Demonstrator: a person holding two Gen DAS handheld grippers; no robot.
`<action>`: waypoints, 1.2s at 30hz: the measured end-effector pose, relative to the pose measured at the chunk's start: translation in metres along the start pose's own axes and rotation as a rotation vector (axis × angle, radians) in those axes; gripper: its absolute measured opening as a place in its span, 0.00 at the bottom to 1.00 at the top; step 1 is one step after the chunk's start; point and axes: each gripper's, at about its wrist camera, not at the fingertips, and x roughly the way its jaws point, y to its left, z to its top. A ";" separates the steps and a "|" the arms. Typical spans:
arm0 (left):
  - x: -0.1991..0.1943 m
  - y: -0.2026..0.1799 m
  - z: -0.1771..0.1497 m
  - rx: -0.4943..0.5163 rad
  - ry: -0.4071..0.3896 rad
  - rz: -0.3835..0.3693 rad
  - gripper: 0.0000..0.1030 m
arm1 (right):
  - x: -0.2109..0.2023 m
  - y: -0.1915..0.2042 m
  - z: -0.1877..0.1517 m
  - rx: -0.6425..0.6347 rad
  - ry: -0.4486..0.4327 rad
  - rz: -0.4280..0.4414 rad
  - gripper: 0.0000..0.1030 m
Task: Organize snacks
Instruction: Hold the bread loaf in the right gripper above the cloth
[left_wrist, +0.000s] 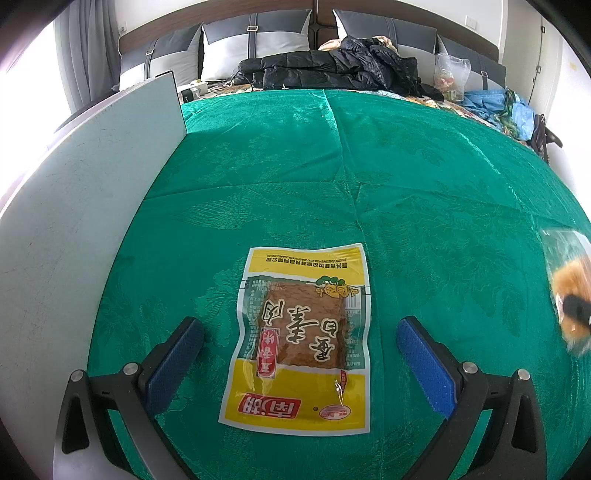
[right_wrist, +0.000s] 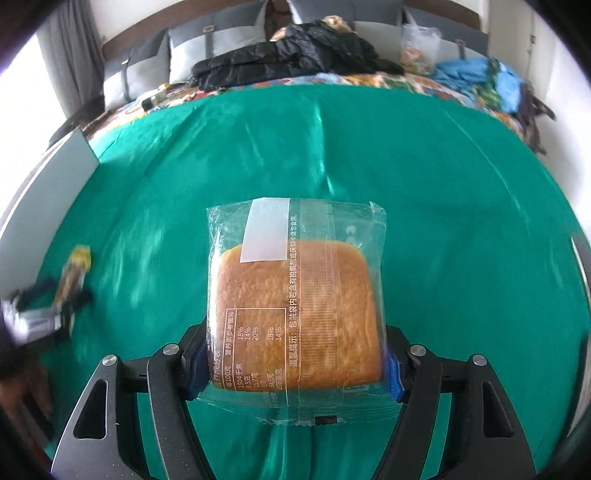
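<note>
A yellow and green snack packet (left_wrist: 301, 343) with a brown slab inside lies flat on the green cloth (left_wrist: 406, 184). My left gripper (left_wrist: 300, 332) is open, its blue pads on either side of the packet, above it. My right gripper (right_wrist: 295, 363) is shut on a clear-wrapped bread cake (right_wrist: 295, 306) and holds it above the cloth (right_wrist: 461, 206). The cake and the right gripper show blurred at the right edge of the left wrist view (left_wrist: 570, 295). The yellow packet (right_wrist: 74, 275) and the left gripper (right_wrist: 40, 317) show blurred at the left of the right wrist view.
A white board (left_wrist: 92, 192) stands along the left side of the cloth. Beyond the cloth are a black jacket (left_wrist: 332, 70), grey pillows (left_wrist: 255, 40), a plastic bag (left_wrist: 450, 75) and blue clothes (left_wrist: 495, 103) on a bed.
</note>
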 end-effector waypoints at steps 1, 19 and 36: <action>0.000 0.000 0.000 0.000 0.000 0.000 1.00 | -0.002 0.001 -0.005 0.002 -0.024 -0.008 0.72; -0.001 0.000 0.000 -0.001 0.000 0.000 1.00 | 0.024 0.007 -0.005 -0.025 -0.054 -0.086 0.91; -0.001 0.001 0.000 0.000 0.000 0.000 1.00 | 0.024 0.006 -0.005 -0.021 -0.055 -0.085 0.92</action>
